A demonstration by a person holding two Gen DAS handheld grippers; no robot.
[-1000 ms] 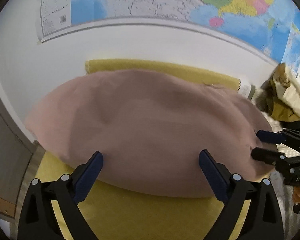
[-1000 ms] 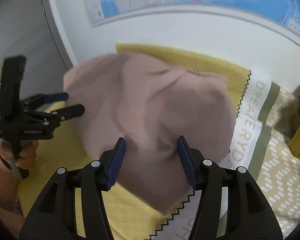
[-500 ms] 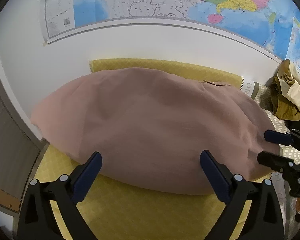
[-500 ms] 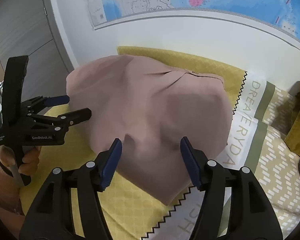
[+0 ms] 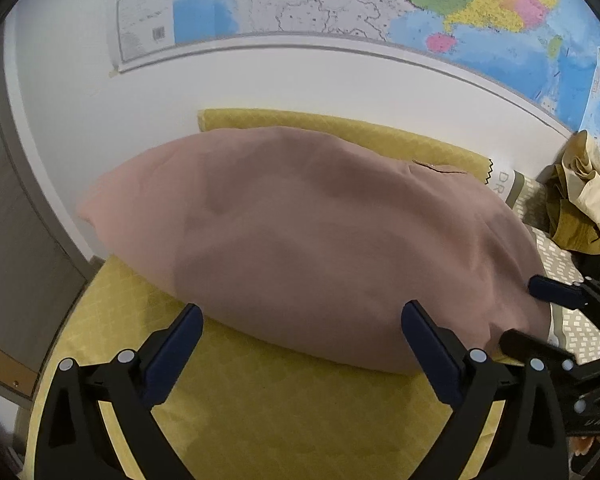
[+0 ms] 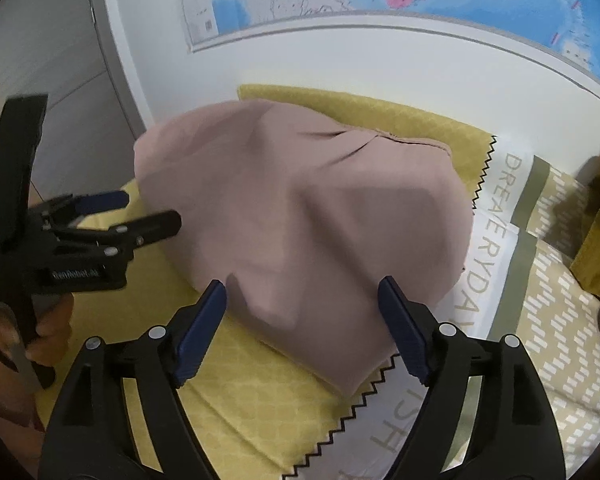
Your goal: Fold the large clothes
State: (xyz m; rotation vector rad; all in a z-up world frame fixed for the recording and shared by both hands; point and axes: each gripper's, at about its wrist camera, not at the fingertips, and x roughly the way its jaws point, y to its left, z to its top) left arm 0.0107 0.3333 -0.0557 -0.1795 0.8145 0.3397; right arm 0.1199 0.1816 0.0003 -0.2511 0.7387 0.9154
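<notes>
A large dusty-pink garment lies folded on the yellow cover; it also shows in the right wrist view. My left gripper is open and empty, just in front of the garment's near edge. It also shows in the right wrist view, beside the garment's left edge. My right gripper is open and empty over the garment's near corner. It shows at the right in the left wrist view.
A white wall with a world map rises right behind the bed. A patterned blanket with lettering lies to the right. A heap of olive and beige clothes sits at the far right. A grey cabinet stands left.
Both grippers have drawn back a little from the pink garment. The right gripper's fingers have spread wider. The garment has settled flatter on the cover.
</notes>
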